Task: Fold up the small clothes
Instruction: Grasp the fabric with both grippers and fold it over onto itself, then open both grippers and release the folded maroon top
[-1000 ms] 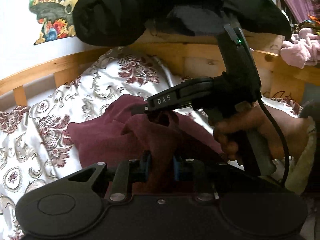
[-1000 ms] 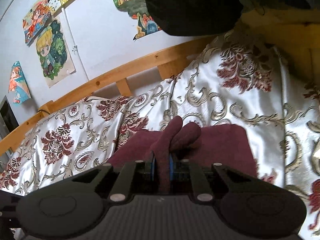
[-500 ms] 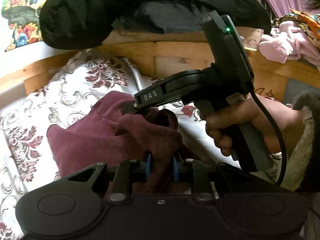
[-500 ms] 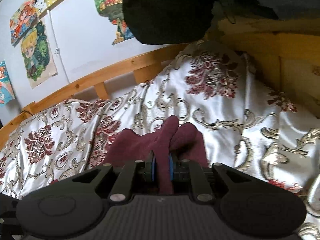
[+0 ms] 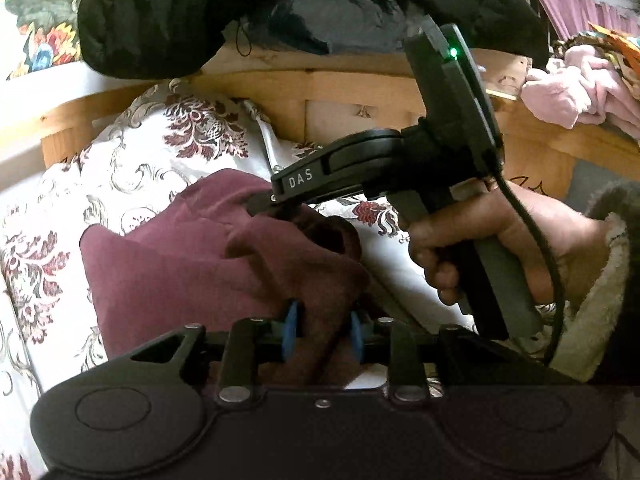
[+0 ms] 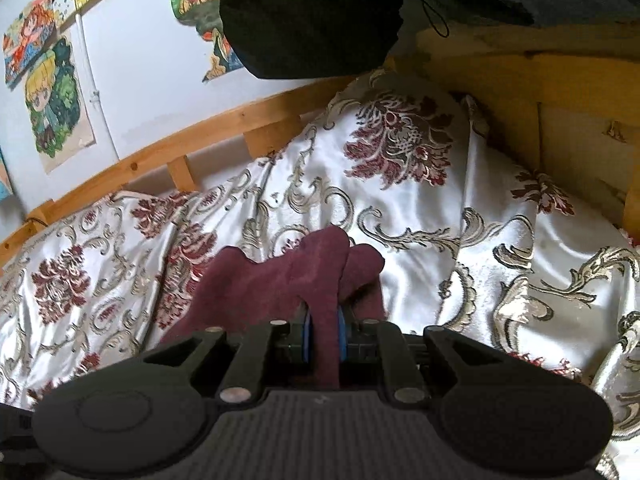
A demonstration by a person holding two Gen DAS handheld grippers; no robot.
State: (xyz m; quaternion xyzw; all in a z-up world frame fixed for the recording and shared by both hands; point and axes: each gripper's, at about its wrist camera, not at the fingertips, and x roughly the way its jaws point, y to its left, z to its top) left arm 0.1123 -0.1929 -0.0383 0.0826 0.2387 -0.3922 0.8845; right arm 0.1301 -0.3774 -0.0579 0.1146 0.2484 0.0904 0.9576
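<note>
The small maroon fleece garment (image 5: 176, 264) lies bunched on the white satin bedspread with dark red flowers and grey-gold scrolls (image 6: 400, 216), and both tools grip it at once. In the left wrist view the left gripper (image 5: 322, 330) has its two blue-padded fingers (image 5: 289, 330) pinching a thick fold of the maroon cloth, which rises from between them in a rounded hump. Just beyond that hump, the right gripper (image 5: 266, 204), a black tool marked "DAS", comes in from the right side of the view and bites the cloth at its top edge; its tips are sunk into the fabric, so they read as closed on it. The person's right hand (image 5: 472, 248) wraps the grey handle, with a fleece-lined cuff (image 5: 588, 300) at the wrist and a black cable (image 5: 536, 232) looping past it.

The right wrist view shows the same grip from behind: the blue pads (image 6: 306, 334) squeeze a narrow upright pleat of the garment, and two rounded lobes of cloth stand up past them over the bedspread. The rest of the garment spreads low and to the left of the fingers.

A wooden bed rail (image 6: 168, 152) runs behind the bedspread, and a black padded jacket (image 6: 312, 16) hangs over it from above. Cartoon posters (image 6: 48, 96) are stuck on the pale wall, and a heap of pink clothes (image 5: 576, 92) sits on the wooden ledge at the far right of the left wrist view
</note>
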